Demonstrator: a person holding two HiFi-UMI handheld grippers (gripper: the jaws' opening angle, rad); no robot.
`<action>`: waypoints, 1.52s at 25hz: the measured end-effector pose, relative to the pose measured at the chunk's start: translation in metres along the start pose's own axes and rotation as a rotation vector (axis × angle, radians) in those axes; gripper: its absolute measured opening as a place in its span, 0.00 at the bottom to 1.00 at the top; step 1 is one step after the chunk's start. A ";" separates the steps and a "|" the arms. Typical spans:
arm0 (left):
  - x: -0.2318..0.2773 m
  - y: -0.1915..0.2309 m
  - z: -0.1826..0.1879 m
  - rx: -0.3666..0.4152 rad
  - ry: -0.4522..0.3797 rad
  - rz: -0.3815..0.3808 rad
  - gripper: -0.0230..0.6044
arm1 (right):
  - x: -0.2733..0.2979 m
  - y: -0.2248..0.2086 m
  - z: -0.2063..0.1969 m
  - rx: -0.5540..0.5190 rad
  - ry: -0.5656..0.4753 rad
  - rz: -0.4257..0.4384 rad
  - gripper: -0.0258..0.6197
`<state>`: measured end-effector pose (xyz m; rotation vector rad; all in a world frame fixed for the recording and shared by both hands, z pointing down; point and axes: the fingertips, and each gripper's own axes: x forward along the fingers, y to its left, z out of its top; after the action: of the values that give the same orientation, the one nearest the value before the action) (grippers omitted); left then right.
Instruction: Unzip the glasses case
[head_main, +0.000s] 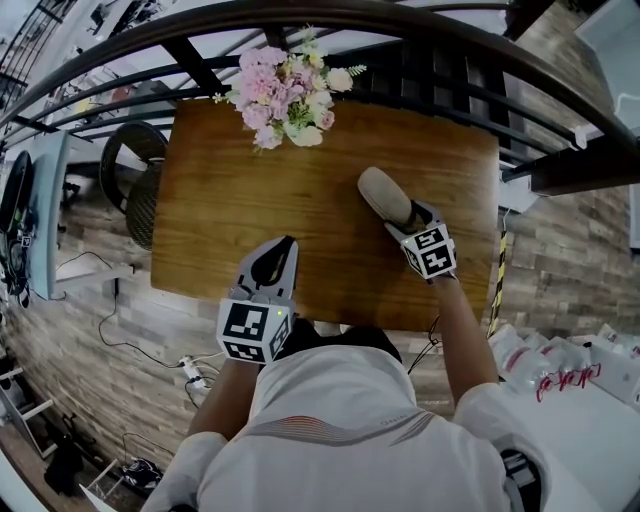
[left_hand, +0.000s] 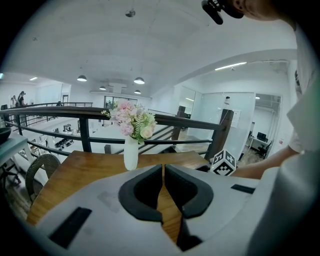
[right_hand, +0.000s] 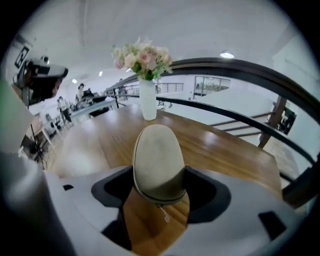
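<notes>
One beige oval glasses case (right_hand: 157, 155), zipped, sits clamped in the right gripper (right_hand: 159, 192); left gripper (left_hand: 163, 192) shut empty

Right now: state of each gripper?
Left gripper: closed, nothing between its jaws.
Right gripper: closed on the near end of the glasses case.

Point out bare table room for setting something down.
Free: the left half of the table, between the vase of flowers and the left gripper; the middle between both grippers. Crowded: the right side, with the right gripper on the glasses case.
</notes>
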<state>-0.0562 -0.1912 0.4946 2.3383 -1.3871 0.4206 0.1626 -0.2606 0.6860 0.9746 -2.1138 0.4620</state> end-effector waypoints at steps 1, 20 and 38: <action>0.000 -0.002 0.002 0.003 -0.004 -0.002 0.08 | -0.005 0.002 0.003 0.059 -0.029 0.020 0.62; -0.012 -0.072 0.047 0.011 -0.166 -0.115 0.08 | -0.185 0.036 0.086 0.400 -0.490 0.260 0.62; -0.064 -0.124 0.109 -0.205 -0.430 -0.824 0.54 | -0.286 0.119 0.149 0.573 -0.679 0.986 0.62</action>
<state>0.0298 -0.1400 0.3485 2.6365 -0.4558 -0.4577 0.1227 -0.1294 0.3708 0.2735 -3.1128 1.4384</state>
